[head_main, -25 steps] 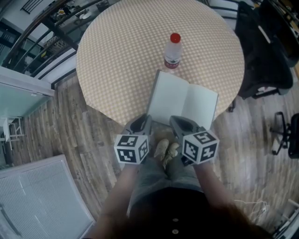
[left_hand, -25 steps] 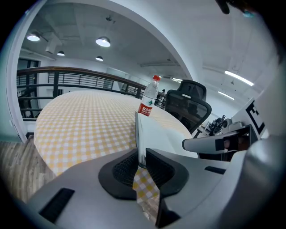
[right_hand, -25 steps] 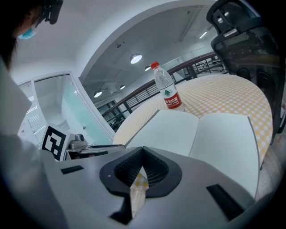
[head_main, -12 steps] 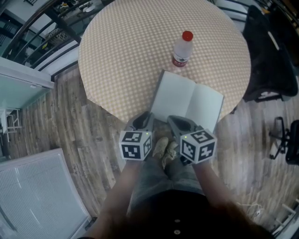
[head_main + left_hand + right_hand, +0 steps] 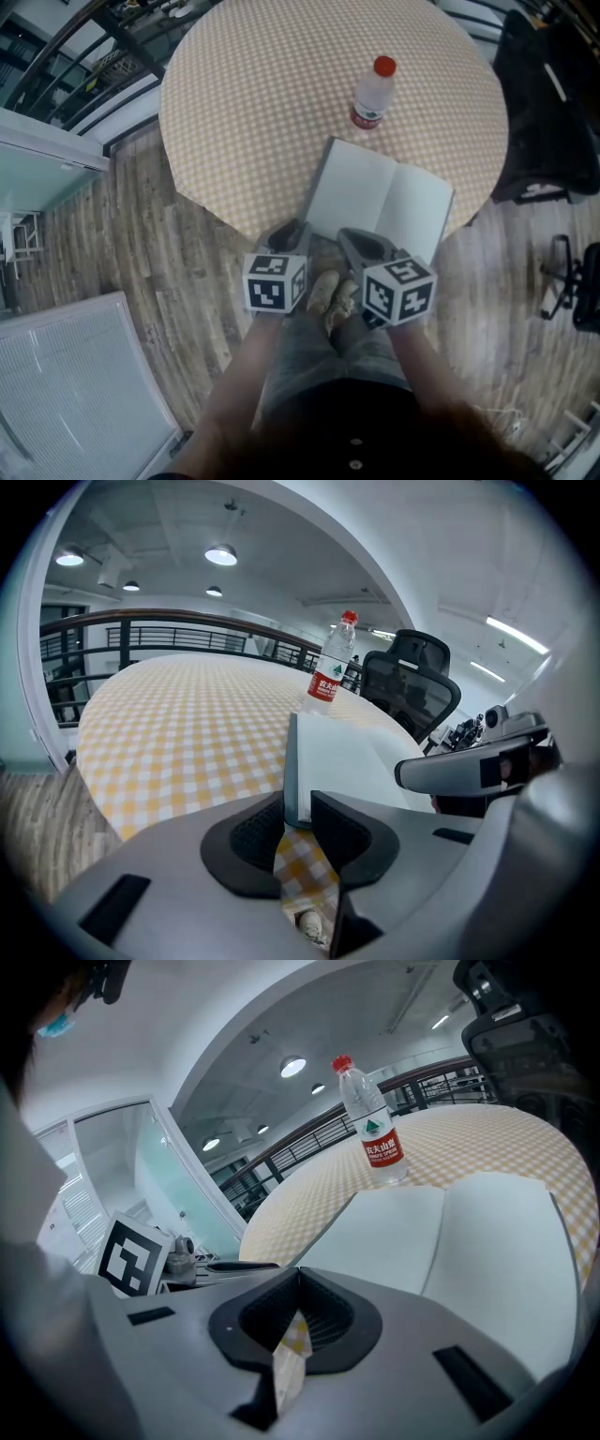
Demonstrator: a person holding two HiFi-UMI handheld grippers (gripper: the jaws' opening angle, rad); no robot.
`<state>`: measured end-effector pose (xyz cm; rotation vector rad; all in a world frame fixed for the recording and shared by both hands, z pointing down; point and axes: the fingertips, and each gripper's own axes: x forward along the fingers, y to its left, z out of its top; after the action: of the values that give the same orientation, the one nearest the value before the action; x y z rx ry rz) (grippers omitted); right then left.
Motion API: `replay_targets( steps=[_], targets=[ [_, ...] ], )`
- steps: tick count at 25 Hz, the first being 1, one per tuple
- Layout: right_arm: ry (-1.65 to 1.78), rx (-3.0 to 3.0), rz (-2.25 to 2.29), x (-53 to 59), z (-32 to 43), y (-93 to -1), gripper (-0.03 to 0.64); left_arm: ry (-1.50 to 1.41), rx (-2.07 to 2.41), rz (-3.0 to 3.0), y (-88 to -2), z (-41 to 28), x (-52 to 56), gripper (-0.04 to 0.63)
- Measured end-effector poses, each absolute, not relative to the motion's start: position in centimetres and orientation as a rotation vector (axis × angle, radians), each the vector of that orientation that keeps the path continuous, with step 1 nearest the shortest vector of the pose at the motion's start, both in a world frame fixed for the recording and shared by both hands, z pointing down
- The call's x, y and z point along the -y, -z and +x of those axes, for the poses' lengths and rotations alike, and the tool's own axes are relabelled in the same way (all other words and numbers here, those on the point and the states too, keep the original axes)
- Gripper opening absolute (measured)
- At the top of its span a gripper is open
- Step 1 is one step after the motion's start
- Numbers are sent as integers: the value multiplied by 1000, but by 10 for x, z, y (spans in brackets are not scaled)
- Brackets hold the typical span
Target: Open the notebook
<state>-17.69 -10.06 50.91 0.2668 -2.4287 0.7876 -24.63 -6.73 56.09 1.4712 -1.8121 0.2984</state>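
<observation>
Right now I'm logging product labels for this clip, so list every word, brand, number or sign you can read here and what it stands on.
Water bottle: red label with white print and a green emblem, too small and blurred to read.
Open notebook: the pages are blank, no text.
Marker cubes: black-and-white square patterns only, no words or numbers.
No text here can be quoted.
</observation>
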Motion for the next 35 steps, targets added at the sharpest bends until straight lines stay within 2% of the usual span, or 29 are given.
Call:
replay_targets(
  steps=[7,18,30,35],
  targets=[
    [-801,2436,284,100,-179,-508,11,-304,1838,1458,-556,-249,63,101],
    [-791,2481,335,113,-174,-490,11,-274,1890,1557,-510,-248,78,101],
    [-763,2586,416,138,-159,-441,11,-237,1824,1790,-444,-208,110,100],
    [-740,2639,407,140,-152,-417,11,-227,1775,1875,-423,-188,118,67]
  ],
)
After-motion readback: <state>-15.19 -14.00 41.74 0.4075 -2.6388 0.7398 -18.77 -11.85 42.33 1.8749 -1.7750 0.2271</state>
